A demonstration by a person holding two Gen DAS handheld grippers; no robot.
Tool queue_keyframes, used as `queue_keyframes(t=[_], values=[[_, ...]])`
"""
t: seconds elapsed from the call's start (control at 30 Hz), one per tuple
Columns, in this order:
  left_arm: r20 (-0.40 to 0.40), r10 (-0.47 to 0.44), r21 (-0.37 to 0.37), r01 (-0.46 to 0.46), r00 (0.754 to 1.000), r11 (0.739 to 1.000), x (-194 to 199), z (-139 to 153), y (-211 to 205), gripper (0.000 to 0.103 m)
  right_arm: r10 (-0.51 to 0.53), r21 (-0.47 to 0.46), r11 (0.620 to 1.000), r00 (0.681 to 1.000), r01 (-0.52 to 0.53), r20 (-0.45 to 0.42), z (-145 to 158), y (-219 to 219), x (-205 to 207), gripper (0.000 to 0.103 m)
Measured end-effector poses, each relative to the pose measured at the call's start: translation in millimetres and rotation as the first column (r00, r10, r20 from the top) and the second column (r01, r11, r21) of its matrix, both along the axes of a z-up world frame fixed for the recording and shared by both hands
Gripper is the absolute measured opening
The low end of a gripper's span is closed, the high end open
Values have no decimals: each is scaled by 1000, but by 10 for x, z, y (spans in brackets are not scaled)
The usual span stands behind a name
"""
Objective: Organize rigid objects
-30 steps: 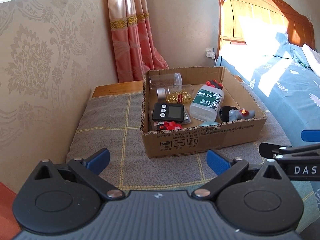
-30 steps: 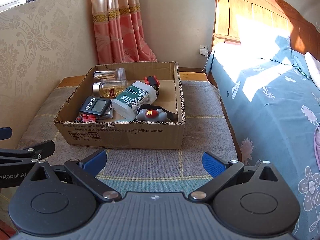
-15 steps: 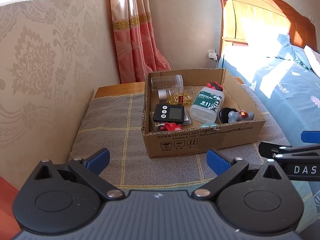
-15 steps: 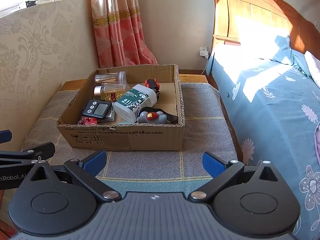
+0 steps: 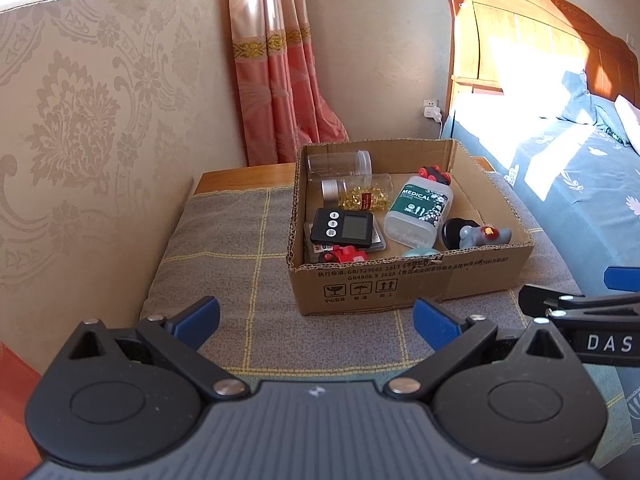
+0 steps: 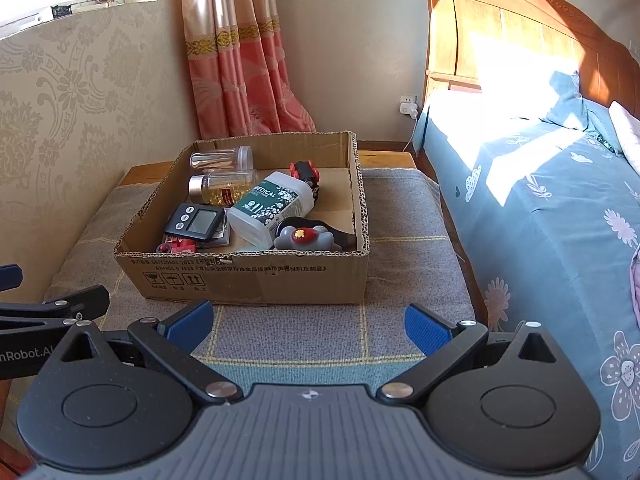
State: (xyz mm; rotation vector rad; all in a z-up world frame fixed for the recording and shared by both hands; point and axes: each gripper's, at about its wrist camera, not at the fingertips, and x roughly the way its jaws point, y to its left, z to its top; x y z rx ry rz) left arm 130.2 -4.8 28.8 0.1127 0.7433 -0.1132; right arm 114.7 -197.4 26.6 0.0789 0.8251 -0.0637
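A cardboard box (image 5: 404, 284) (image 6: 256, 276) stands on a grey checked cloth. In it lie a clear empty jar (image 5: 338, 162), a jar of yellow capsules (image 5: 360, 196), a white MEDICAL bottle (image 5: 418, 210) (image 6: 272, 206), a black timer (image 5: 344, 228) (image 6: 196, 220), a red toy (image 5: 344, 255), a red-and-black toy car (image 5: 434, 174) and a grey figure (image 5: 482, 236) (image 6: 306, 238). My left gripper (image 5: 316, 320) and right gripper (image 6: 308, 322) are both open and empty, held short of the box's near side.
A patterned wall (image 5: 72, 140) runs along the left. A pink curtain (image 5: 280, 80) hangs behind. A bed with a blue cover (image 6: 560, 208) and a wooden headboard (image 6: 500, 28) lies on the right. The right gripper's finger (image 5: 580, 308) shows at the left wrist view's edge.
Both grippers have drawn back and risen slightly, so the box looks a little farther off. Nothing in the box has moved. Both stay open.
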Motion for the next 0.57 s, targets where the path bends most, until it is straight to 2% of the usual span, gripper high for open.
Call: queue_keyframes(t=[0.57], values=[[-2, 6, -1, -6, 1000, 1000, -1, 8, 14, 102, 1, 0, 1000, 1000, -1, 6, 19, 1, -4, 103]])
